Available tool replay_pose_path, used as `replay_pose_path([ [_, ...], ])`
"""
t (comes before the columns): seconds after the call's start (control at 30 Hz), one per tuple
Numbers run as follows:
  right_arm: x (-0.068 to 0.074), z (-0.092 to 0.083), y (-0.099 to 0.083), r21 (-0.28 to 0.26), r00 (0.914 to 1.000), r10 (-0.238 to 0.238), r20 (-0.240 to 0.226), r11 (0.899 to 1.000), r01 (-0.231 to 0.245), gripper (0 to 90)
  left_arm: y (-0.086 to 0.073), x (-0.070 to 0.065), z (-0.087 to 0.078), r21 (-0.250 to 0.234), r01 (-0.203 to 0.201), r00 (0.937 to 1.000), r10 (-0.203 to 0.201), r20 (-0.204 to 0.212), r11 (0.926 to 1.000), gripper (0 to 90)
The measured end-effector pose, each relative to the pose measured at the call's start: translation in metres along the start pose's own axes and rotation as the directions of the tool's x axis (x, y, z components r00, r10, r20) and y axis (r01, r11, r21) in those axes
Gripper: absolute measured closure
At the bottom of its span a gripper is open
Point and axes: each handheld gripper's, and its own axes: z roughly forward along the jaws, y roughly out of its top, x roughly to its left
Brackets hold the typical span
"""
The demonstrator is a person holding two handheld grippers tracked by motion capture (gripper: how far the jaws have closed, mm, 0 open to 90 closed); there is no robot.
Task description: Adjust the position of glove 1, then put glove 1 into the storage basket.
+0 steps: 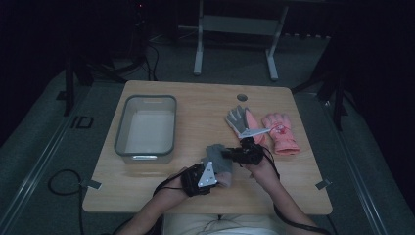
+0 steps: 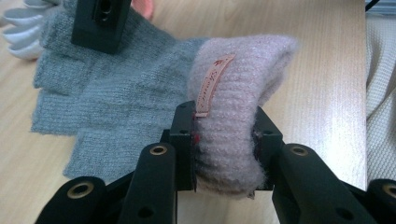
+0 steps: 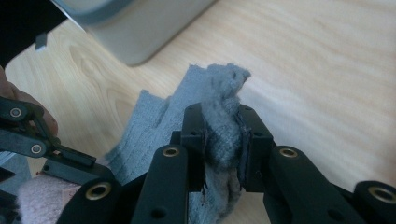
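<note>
The grey knit glove [image 1: 219, 159] is gripped at both ends, low over the desk [image 1: 195, 105] at its near edge; the grey bin [image 1: 146, 126] is empty, so placement presumably remains. The left hand-held gripper [image 2: 225, 140] pinches the pink cuff [image 2: 236, 93]. The right hand-held gripper [image 3: 223, 140] pinches the bunched finger end. A second glove [image 1: 241, 120] and a pink pair [image 1: 280, 132] lie untouched.

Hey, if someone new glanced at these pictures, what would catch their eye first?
Probably the grey knit glove at the table's near edge, pinched at its pink cuff by the left gripper and at its fingers by the right gripper. Next, the pink gloves at the right and the grey bin at the left.
</note>
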Motion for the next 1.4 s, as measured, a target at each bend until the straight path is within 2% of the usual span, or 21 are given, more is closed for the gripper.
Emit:
replay_pose_path([
  [0.13, 0.004, -0.003, 0.013, -0.031, 0.9999, -0.011, -0.002, 0.999, 0.011, 75.7, 0.004, 0.011, -0.012, -0.002, 0.001, 1.0000, -0.001, -0.007, 1.0000, 68.7],
  [0.33, 0.011, -0.004, 0.032, -0.060, 0.9997, -0.025, -0.003, 0.998, 0.025, 75.7, 0.010, 0.026, -0.029, 0.013, -0.018, 0.9997, 0.018, -0.017, 0.9998, 68.7],
  [0.63, 0.019, -0.001, 0.056, -0.080, 0.9992, -0.038, -0.009, 0.996, 0.037, 75.7, 0.014, 0.045, -0.052, 0.045, -0.048, 0.9979, 0.050, -0.041, 0.9978, 68.7],
  [0.83, 0.025, 0.004, 0.076, -0.097, 0.9991, -0.040, -0.009, 0.995, 0.039, 75.7, 0.014, 0.059, -0.066, 0.055, -0.044, 0.9968, 0.048, -0.064, 0.9975, 68.7],
  [0.93, 0.026, 0.005, 0.079, -0.096, 0.9990, -0.044, -0.010, 0.994, 0.043, 75.7, 0.013, 0.063, -0.072, 0.058, -0.040, 0.9962, 0.044, -0.075, 0.9975, 68.7],
  [0.97, 0.030, 0.009, 0.087, -0.098, 0.9986, -0.051, -0.011, 0.994, 0.049, 75.7, 0.012, 0.064, -0.074, 0.060, -0.042, 0.9956, 0.047, -0.081, 0.9973, 68.7],
  [1.17, 0.038, 0.018, 0.102, -0.100, 0.9978, -0.064, -0.019, 0.993, 0.062, 75.6, 0.008, 0.073, -0.088, 0.068, -0.028, 0.9946, 0.035, -0.098, 0.9973, 68.7],
  [1.4, 0.049, 0.032, 0.123, -0.095, 0.9961, -0.082, -0.031, 0.992, 0.079, 75.7, 0.000, 0.085, -0.104, 0.095, -0.030, 0.9913, 0.042, -0.125, 0.9950, 68.7],
])
